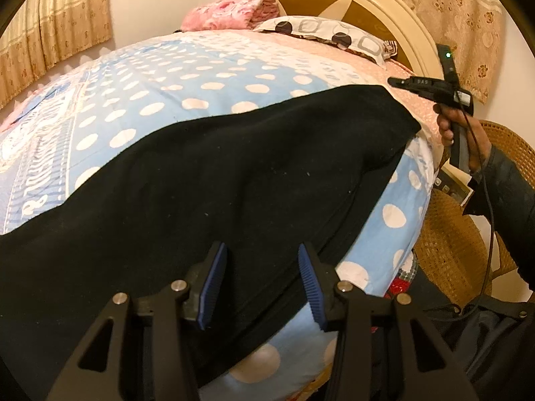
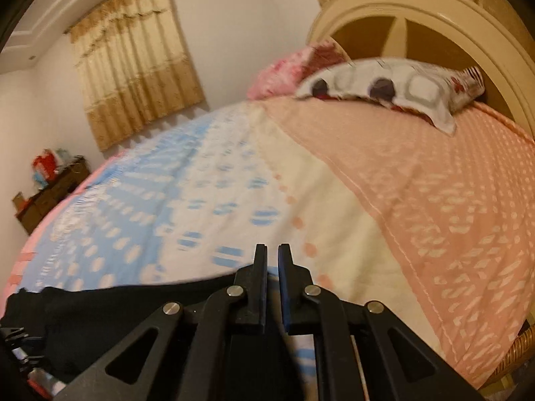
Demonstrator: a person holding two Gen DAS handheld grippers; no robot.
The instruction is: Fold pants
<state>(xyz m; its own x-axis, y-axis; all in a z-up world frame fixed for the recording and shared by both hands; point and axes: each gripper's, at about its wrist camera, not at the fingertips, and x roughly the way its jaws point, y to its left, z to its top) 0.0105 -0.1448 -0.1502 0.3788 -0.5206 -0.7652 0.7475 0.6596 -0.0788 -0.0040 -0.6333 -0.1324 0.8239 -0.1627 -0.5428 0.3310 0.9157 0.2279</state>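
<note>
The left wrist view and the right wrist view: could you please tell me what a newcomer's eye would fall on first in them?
First, the black pants, spread across the near edge of the blue polka-dot bedspread, filling the left wrist view. Next, the left gripper in the foreground, jaws wide apart over the pants. In the right wrist view, the right gripper has its jaws nearly together, holding nothing, pointing across the bed toward the patterned pillow by the round headboard.
</note>
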